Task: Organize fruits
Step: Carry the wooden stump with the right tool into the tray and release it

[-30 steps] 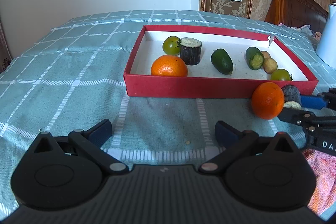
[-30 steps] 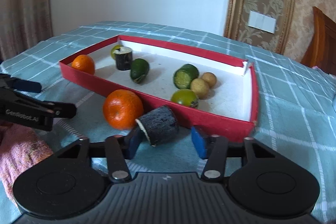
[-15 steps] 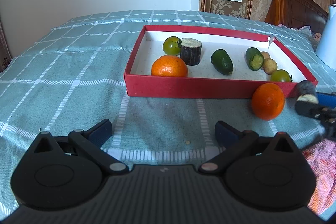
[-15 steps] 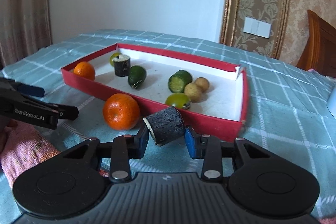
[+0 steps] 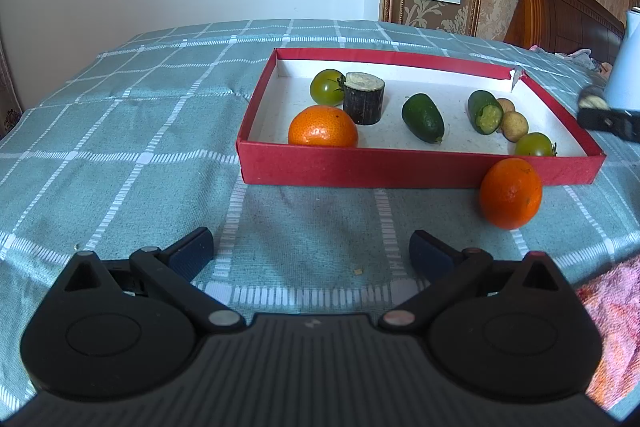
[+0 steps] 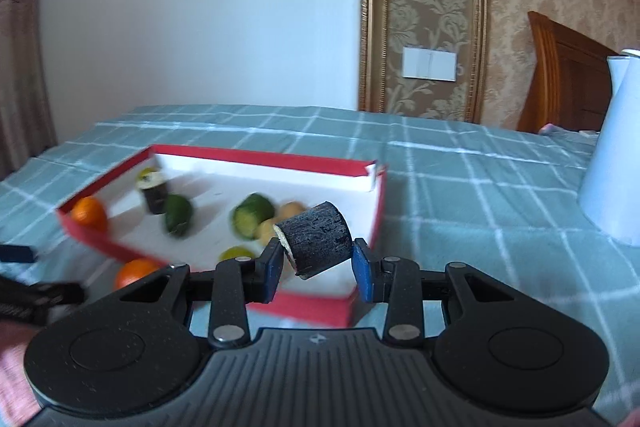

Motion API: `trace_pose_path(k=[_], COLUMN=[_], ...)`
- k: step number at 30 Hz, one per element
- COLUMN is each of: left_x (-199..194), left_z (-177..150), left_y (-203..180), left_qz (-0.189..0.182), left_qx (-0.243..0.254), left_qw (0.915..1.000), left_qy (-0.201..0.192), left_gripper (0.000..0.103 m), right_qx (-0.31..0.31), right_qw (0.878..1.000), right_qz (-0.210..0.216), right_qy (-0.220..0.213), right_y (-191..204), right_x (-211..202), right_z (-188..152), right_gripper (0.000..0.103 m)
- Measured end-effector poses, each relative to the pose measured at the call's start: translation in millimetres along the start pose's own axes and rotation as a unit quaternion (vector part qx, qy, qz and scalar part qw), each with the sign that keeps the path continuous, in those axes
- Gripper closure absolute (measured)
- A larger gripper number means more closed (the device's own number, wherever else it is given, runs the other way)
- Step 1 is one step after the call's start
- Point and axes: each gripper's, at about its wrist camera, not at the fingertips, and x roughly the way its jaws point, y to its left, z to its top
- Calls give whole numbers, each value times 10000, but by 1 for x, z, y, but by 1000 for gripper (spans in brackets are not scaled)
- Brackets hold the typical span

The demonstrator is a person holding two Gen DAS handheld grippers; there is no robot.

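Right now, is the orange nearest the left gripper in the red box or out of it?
Out. The orange sits on the checked cloth against the red box's front wall; another orange lies inside.

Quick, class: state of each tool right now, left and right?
Left tool: open, holding nothing, over the checked cloth.
Right tool: shut on the dark cane piece, lifted above the red box.

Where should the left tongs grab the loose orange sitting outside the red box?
Grip the orange across its widest middle, tongs coming from the near side, one finger each side. It is round, and the red box wall sits right behind it, blocking a far-side approach.
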Motion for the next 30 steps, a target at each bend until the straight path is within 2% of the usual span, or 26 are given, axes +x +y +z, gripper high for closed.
trace_pose_path(k=[4,14,30], left_x=[0,0,0], left_z=[0,0,0], left_y=[0,0,0], left_qz=[-3,-3,-2], left_qx=[-3,-3,1], left_qw=[10000,10000,10000], left_qy=[-2,-2,-1], left_gripper=[0,0,0], right_qx=[-9,-464,-531], right_qw=[9998,9981,9963], right_qz=[-66,-281,-329], right_qy=[192,307,587], right_y=[-6,5,11], right_x=[30,70,96], right_z=[12,19,17], right_gripper=[66,66,66])
